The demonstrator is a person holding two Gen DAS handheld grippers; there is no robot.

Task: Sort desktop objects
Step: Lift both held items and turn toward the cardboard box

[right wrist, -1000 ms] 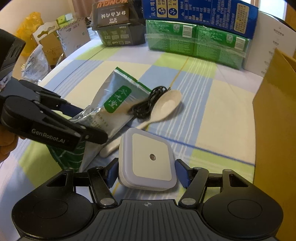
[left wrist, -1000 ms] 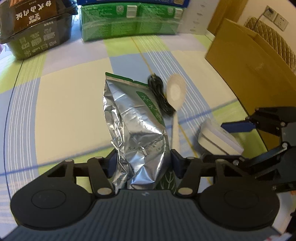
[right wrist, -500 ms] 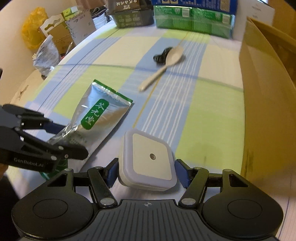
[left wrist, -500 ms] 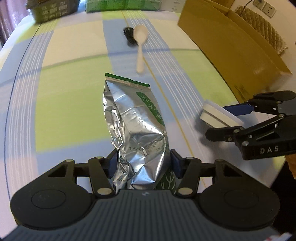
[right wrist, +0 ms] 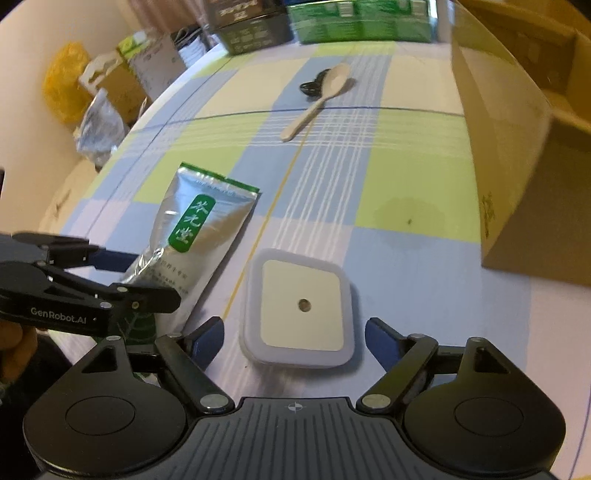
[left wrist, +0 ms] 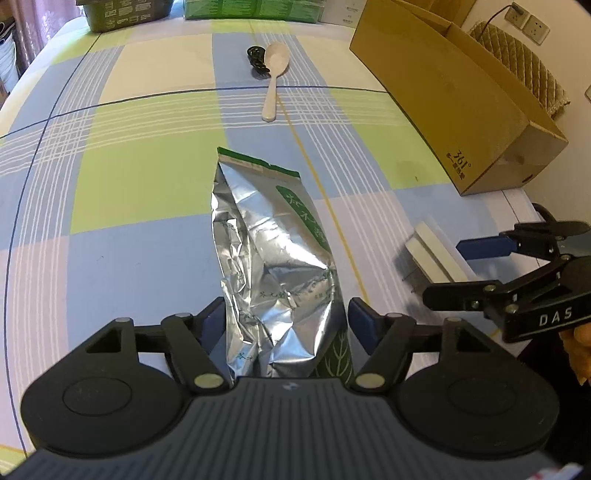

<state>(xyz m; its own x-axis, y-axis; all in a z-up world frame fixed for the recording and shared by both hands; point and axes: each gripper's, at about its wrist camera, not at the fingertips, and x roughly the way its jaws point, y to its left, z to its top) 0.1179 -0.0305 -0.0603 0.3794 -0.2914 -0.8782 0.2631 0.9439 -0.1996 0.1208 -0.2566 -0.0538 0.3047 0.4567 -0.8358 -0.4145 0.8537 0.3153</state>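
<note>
A silver foil pouch (left wrist: 273, 251) with a green label lies on the checked tablecloth, its lower end between the pads of my left gripper (left wrist: 286, 319). The jaws have loosened and the pads only flank its sides. In the right wrist view the pouch (right wrist: 195, 236) lies flat beside the left gripper (right wrist: 144, 277). A white square night light (right wrist: 301, 306) rests on the cloth between the spread fingers of my right gripper (right wrist: 295, 332), with a gap on each side. The left wrist view shows the night light (left wrist: 432, 251) propped on its prongs.
A pale spoon (left wrist: 275, 74) and a coiled black cable (left wrist: 256, 61) lie farther back. An open cardboard box (left wrist: 461, 96) stands along the right side. Green cartons (left wrist: 251, 7) and a dark box (left wrist: 125, 11) line the far edge. The table's near edge is close.
Both grippers pulled back toward the near edge, away from the spoon and cable. The right jaws spread and let go of the night light. The left jaws widened around the pouch.
</note>
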